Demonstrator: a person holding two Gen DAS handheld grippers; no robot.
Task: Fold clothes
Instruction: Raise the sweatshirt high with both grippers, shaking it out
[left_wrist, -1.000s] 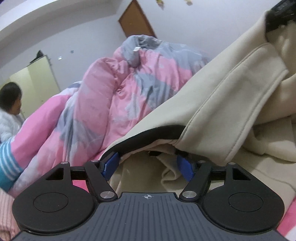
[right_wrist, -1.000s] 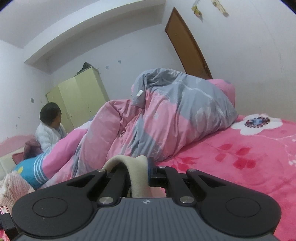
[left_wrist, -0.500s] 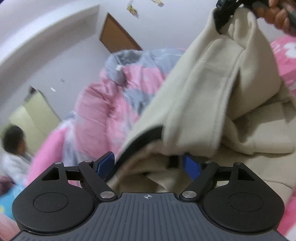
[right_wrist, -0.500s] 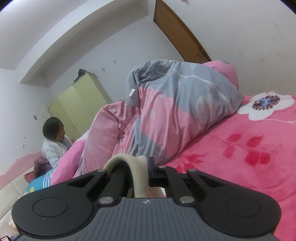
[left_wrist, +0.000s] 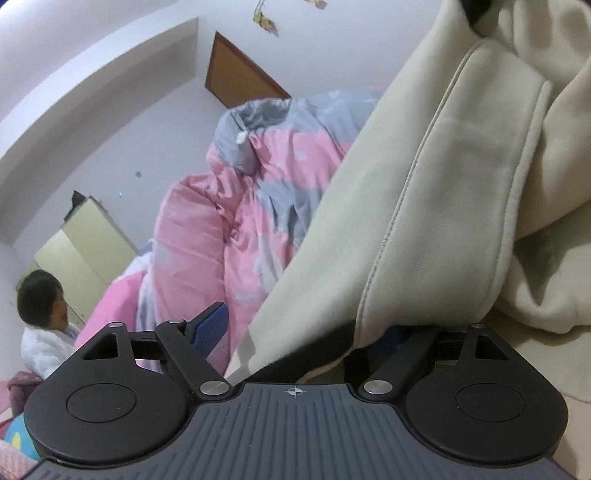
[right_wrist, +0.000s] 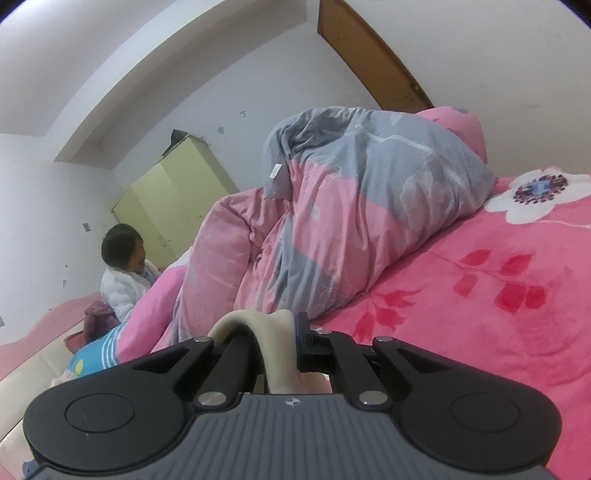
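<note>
Right wrist: cream garment (right_wrist: 275, 343) pinched inside the right gripper (right_wrist: 273, 332).

Soft, matt cream fleece garment (left_wrist: 436, 206) drapes matt black plastic left gripper (left_wrist: 306, 332). Behind, a smooth cotton-like quilt (right_wrist: 354, 229); plush pink bedspread (right_wrist: 491, 317).

Quilt (right_wrist: 362, 206) heaped on the bed (right_wrist: 498, 295), toward its far edge. Person (right_wrist: 123, 273) at the bed's left side, wardrobe (right_wrist: 173, 206) behind. Door (right_wrist: 369, 55) beyond the quilt. Garment (left_wrist: 443, 206) draped right of the quilt.
</note>
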